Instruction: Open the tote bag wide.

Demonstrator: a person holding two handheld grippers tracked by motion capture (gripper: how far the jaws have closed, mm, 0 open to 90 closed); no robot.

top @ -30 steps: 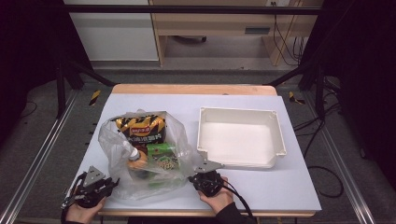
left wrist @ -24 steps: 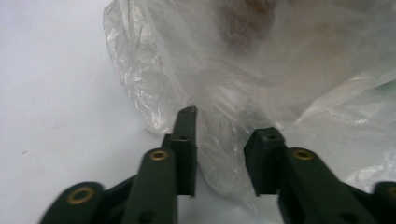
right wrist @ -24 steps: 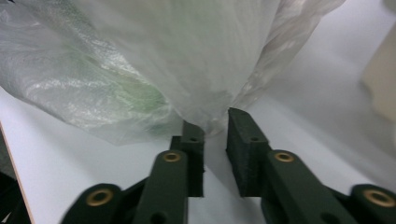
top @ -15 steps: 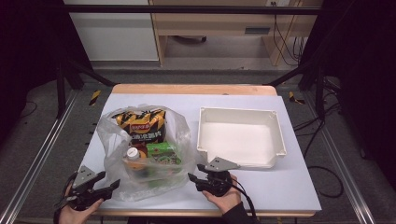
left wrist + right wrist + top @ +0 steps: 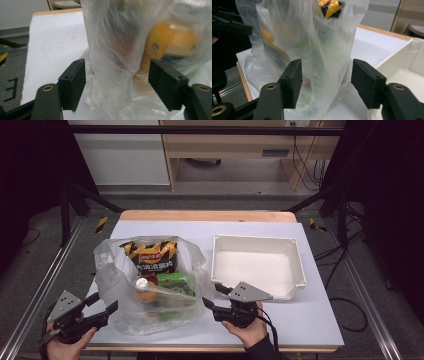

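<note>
a: why is the plastic bag (image 5: 150, 287) sitting slumped on the bench (image 5: 200, 227) with nobody holding it?

b: both tools have just been opening. the left tool (image 5: 102, 312) stands wide at the bag's near-left corner, with a fold of film hanging between its jaws in the left gripper view, but the pads aren't pressing on it. the right tool (image 5: 210, 304) is the same at the bag's near-right side — jaws well apart, film between them, nothing gripped.

a: so the bag rests on its own?

b: yes, its load keeps it up: a chip packet (image 5: 151, 256) at the far side, a green packet (image 5: 175, 284) and an orange bottle with a white cap (image 5: 142, 287) nearer the person.

a: and the white tray (image 5: 257, 265)?

b: just right of the bag, empty. i'd judge it's placed there to take the snacks, close enough that each one only has a short way to go.

a: why a tool on each side?

b: probably to spread the bag's mouth — though that's my guess.
</note>
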